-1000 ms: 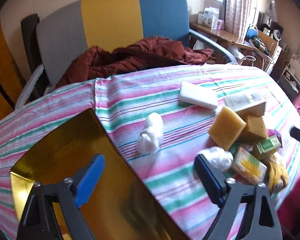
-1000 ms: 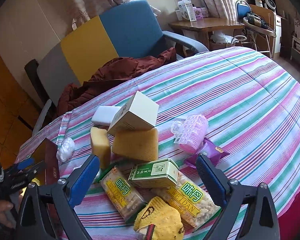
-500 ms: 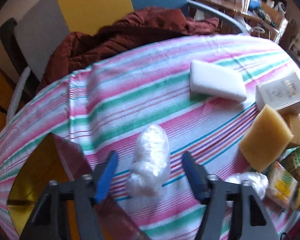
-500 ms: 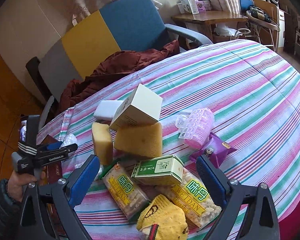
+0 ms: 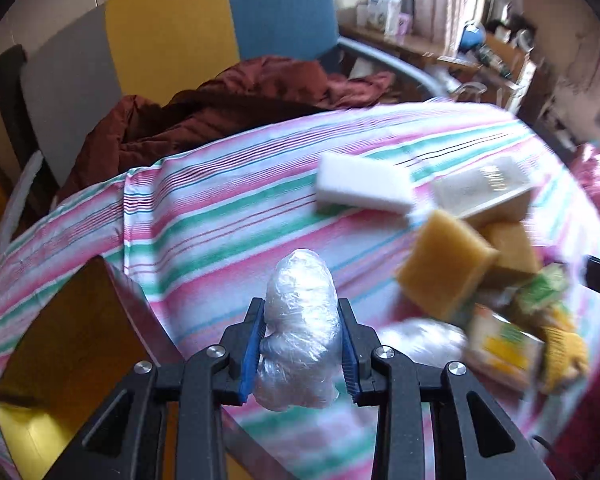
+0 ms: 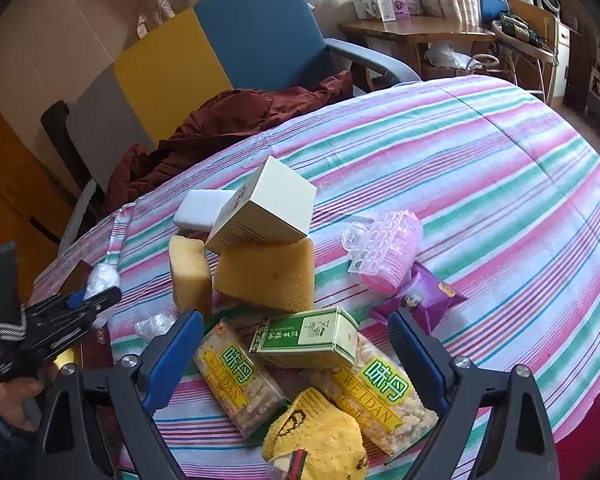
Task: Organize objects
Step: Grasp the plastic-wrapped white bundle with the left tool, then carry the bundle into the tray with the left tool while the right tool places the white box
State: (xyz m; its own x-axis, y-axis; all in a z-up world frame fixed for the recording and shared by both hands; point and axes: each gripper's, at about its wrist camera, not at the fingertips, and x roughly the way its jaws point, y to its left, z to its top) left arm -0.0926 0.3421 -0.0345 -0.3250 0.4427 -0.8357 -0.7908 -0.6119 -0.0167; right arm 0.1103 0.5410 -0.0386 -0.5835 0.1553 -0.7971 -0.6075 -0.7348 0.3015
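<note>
The striped cloth [image 6: 480, 168] over the desk is soft, matt woven fabric. The plastic-wrapped bundle [image 5: 300, 320] is crinkled, glossy clear film, pressed between the left gripper [image 5: 300, 344]'s blue fingers [image 5: 250, 356], which look rubbery and ribbed on matt black plastic arms with shiny metal screws. The yellow sponges [image 6: 266, 276] are porous and rough; the white sponge [image 6: 198, 210] is smooth, matt foam. The gold tray [image 5: 72, 344] shines like a mirror. The snack packets [image 6: 236, 380] are glossy plastic, the green box [image 6: 306, 338] smooth card, the yellow sock [image 6: 316, 436] knitted.
</note>
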